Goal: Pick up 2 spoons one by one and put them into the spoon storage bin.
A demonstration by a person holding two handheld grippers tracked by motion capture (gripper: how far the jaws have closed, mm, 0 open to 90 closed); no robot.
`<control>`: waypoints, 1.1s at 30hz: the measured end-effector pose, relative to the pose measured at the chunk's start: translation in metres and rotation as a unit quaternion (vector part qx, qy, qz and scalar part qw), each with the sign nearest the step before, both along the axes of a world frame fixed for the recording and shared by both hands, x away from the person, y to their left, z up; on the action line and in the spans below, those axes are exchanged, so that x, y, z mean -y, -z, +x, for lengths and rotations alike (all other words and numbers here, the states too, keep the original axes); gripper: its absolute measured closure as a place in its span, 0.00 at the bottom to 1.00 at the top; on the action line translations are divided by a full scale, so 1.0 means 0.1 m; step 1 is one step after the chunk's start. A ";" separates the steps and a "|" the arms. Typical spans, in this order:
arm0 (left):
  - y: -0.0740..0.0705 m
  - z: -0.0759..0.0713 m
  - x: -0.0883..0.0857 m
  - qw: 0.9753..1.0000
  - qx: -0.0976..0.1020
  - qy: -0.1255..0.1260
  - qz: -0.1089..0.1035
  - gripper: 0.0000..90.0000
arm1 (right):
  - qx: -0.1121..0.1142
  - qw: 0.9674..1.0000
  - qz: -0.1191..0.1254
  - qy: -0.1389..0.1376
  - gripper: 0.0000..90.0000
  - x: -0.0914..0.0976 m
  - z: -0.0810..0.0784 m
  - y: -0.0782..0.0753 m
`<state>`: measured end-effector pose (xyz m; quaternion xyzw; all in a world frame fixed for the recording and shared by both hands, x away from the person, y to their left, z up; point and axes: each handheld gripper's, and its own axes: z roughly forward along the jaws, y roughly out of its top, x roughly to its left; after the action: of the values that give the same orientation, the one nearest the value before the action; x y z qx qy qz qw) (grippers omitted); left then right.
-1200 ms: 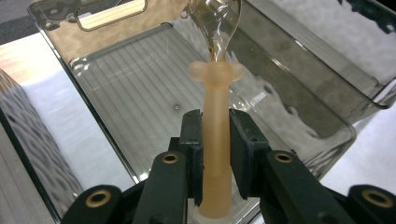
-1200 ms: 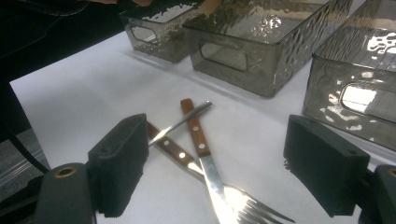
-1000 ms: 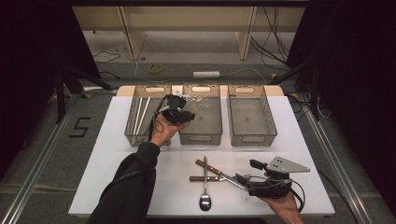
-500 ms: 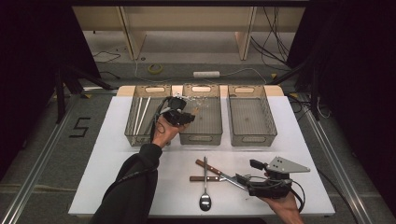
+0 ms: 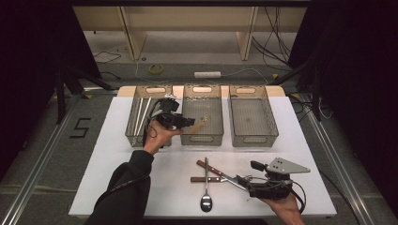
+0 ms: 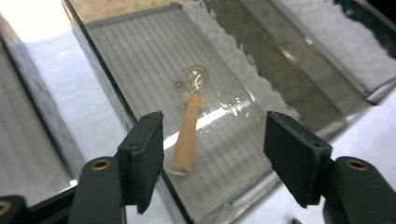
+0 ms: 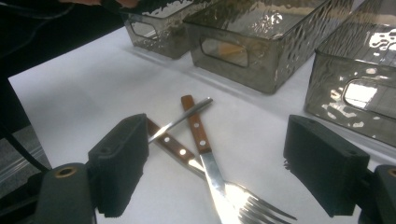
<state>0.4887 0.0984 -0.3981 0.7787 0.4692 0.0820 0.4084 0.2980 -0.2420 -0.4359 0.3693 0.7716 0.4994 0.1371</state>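
change since a second ago: left gripper point(image 5: 191, 122) jaws have just been opening over the middle bin point(image 5: 202, 139), and the wooden-handled spoon point(image 6: 189, 130) is now lying loose on the bin floor rather than between the pads; the hand is drifting slightly toward the bin's middle, while the right gripper point(image 5: 240, 182) is sitting where it was.
left gripper: jaws are standing wide apart with nothing between them; in the left gripper view the spoon is lying below and beyond the pads, handle toward the camera and bowl away.
spoon: resting flat inside the middle bin, slightly blurred, so it is possibly settling.
right gripper: jaws are spread wide and holding nothing, hovering just beside the pile of cutlery on the white table point(image 5: 108, 154).
cutlery left: a knife point(image 7: 205, 154) is crossing a fork point(image 7: 196, 165) on the table, both with brown riveted handles, and a metal spoon point(image 5: 206, 191) is lying just beside them.
other bins: left bin point(image 5: 135, 132) is holding pale sticks; right bin point(image 5: 248, 139) is looking bare.
step in hand: dropping off one piece is looking finished; sorting is partly done.
next move: probably lifting the left gripper clear of the bin wall, then closing on one handle without dragging the crossed piece.
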 end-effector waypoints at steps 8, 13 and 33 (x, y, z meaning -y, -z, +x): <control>-0.10 -0.27 -0.17 1.000 0.011 0.007 -0.006 0.33 | -0.003 1.000 -0.008 -0.002 0.26 -0.05 0.00 0.01; -0.15 -0.43 -0.20 1.000 0.025 0.013 -0.007 0.29 | -0.006 1.000 -0.014 -0.002 0.26 -0.07 -0.01 0.01; 0.01 -1.17 -0.54 0.996 0.071 0.044 -0.043 0.20 | -0.050 0.997 -0.058 -0.018 0.29 -0.45 -0.02 0.00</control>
<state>0.3720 0.1528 -0.3987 0.7724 0.4079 0.0987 0.4767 0.2960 -0.1974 -0.4360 0.3708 0.8118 0.4373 0.1105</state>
